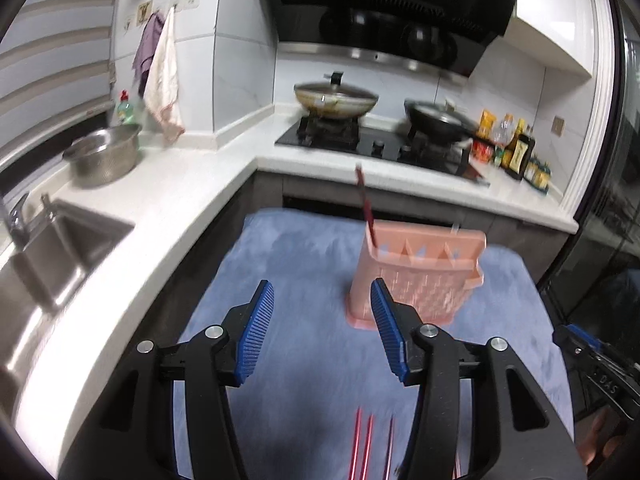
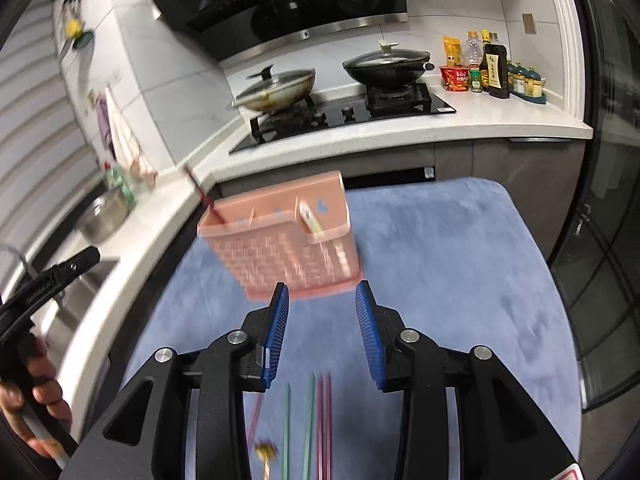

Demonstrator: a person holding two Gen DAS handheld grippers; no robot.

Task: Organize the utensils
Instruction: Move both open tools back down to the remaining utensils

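**A:** Where is everything sitting relative to the pink caddy (image 2: 280, 248)?

**B:** The caddy is standing upright on the blue mat (image 2: 460, 264), towards the mat's far edge by the counter. A dark red chopstick (image 2: 202, 198) is leaning out of its left end compartment, and a pale utensil handle (image 2: 309, 216) is poking out of a compartment nearer its right end. That is probably why it is divided: one kind per slot.

**A:** And the loose ones?

**B:** They are lying flat on the mat on the near side of the caddy, well apart from it. In the right wrist view I am seeing green chopsticks (image 2: 308, 424), pink chopsticks (image 2: 324, 428) beside them, and something gold-tipped (image 2: 266, 450), too blurred to name. The left wrist view is showing red chopsticks (image 1: 362, 444) low in the frame.

**A:** What are the grippers doing?

**B:** The left gripper (image 1: 322, 332) is hovering on the near side of the caddy with its blue pads spread and nothing between them. The right gripper (image 2: 322, 328) is doing the same, its fingers parted a little less, also empty. Both are angling down past the caddy's base.

**A:** Why empty?

**B:** My guess is each is lining up for a fresh pick. The sticks are lying parallel and close together, so singling one out is going to take care.
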